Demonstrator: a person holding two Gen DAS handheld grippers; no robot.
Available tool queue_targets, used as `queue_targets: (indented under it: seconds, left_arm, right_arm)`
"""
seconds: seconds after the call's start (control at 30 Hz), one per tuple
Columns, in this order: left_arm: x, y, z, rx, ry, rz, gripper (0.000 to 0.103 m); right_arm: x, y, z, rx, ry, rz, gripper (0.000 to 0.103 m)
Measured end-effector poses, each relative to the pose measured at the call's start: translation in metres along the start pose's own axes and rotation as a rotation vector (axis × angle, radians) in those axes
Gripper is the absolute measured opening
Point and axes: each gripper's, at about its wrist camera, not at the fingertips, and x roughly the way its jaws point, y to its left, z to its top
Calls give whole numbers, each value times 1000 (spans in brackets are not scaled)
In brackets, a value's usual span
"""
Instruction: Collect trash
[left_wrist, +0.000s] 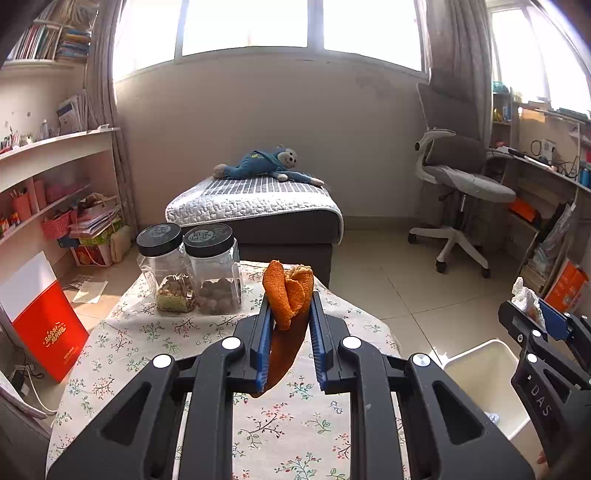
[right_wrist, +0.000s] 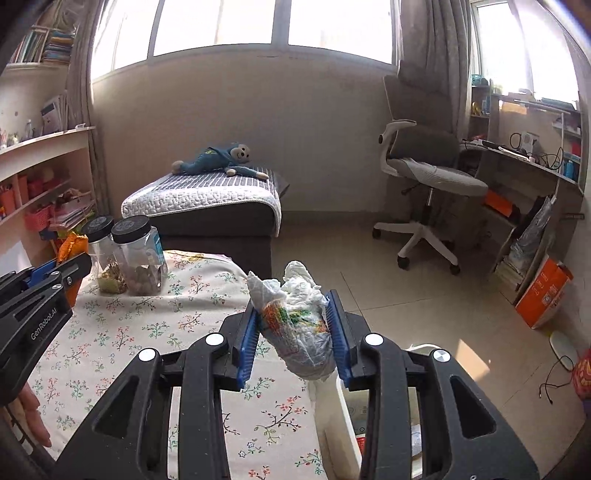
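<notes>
My left gripper (left_wrist: 290, 306) is shut on a piece of orange peel (left_wrist: 289, 291) and holds it above the floral-cloth table (left_wrist: 147, 343). My right gripper (right_wrist: 295, 314) is shut on a crumpled plastic wrapper with tissue (right_wrist: 299, 321), held over the table's right edge. A white trash bin (left_wrist: 484, 384) stands on the floor right of the table; in the right wrist view its rim (right_wrist: 328, 406) lies just below the wrapper. The right gripper with its wad also shows at the right edge of the left wrist view (left_wrist: 532, 310). The left gripper and peel show at the left in the right wrist view (right_wrist: 70, 254).
Two black-lidded clear jars (left_wrist: 190, 269) with nuts stand at the table's far end. A red and white box (left_wrist: 40, 317) leans left of the table. Beyond are a bed with a blue plush monkey (left_wrist: 266, 164), an office chair (left_wrist: 458, 184), shelves and a desk.
</notes>
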Motion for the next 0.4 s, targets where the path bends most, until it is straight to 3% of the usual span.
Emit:
queue_targets:
  seconds: [0.4]
  left_arm:
    - [3, -72, -6, 77, -4, -96, 21]
  right_arm:
    - [2, -78, -7, 96, 12, -130, 35]
